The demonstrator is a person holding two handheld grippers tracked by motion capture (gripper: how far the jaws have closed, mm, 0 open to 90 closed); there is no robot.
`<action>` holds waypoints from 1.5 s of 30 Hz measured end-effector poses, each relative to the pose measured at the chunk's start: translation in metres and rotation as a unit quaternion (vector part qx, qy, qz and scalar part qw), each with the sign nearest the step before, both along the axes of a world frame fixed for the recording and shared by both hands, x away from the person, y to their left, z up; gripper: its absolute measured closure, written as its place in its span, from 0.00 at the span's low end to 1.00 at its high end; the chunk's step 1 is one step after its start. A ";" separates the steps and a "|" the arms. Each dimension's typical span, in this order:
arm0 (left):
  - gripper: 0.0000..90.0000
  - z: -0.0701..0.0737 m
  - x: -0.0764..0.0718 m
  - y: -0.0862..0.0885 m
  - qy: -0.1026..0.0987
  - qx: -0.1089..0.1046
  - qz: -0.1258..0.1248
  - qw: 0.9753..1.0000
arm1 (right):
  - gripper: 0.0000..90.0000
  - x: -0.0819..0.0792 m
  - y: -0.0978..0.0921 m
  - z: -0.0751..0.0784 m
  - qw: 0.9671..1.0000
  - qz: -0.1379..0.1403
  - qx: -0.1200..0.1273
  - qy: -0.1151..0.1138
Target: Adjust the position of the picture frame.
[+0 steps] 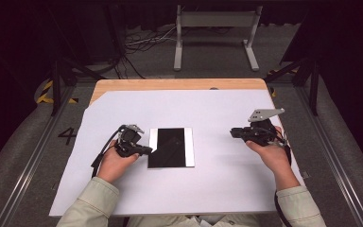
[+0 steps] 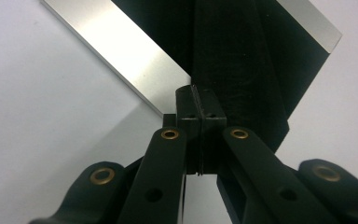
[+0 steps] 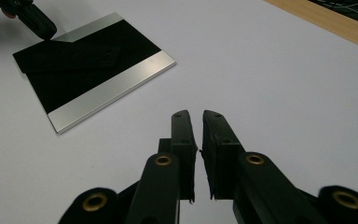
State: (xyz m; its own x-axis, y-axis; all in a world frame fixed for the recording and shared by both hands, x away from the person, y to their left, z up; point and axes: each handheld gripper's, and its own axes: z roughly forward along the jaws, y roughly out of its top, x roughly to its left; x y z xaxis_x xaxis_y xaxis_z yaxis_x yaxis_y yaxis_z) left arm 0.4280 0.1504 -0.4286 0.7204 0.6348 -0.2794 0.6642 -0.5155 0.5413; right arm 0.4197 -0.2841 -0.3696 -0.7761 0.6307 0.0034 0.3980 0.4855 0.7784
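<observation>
While the left gripper [image 1: 144,150] has its fingers [image 2: 186,105] pressed together on the near-left corner of the black cloth [image 1: 168,147], that cloth lies spread over the silver plate [image 1: 189,147] at the middle of the worktop [image 1: 217,189], straight ahead of those fingers and running away from them. In the left gripper view a dark fold of the cloth rises right off the fingertips, so the pinch looks like it has caught fabric (the metal beneath stays flat and uncaught, as far as I can tell). The cloth's long axis runs from the person's side toward the far edge, with bare silver strips showing along both long sides. The right gripper [image 3: 195,116] sits well apart, off beyond the plate's right edge, its fingers nearly shut with a thin gap and nothing between them. The left hand is clearly nearer, so I judge that peeling or folding the cloth would go from this corner across toward the right gripper.
</observation>
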 end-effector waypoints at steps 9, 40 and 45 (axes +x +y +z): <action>1.00 0.005 -0.009 -0.016 -0.013 0.011 -0.037 0.999 | 0.92 0.000 0.001 -0.001 1.000 0.002 -0.001 0.001; 1.00 -0.003 -0.001 -0.003 0.009 -0.006 0.016 1.000 | 0.90 0.000 0.003 -0.001 1.000 0.005 -0.004 0.002; 1.00 -0.003 -0.005 -0.008 0.017 -0.010 0.000 1.000 | 0.90 -0.001 0.006 -0.001 1.000 0.008 -0.007 0.003</action>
State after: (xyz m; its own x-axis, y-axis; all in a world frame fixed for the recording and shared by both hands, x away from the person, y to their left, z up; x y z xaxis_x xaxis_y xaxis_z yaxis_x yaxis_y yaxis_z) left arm 0.4230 0.1422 -0.4320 0.7095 0.6295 -0.3167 0.6832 -0.5042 0.5282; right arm 0.4190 -0.2786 -0.3708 -0.7863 0.6178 -0.0009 0.3939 0.5024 0.7697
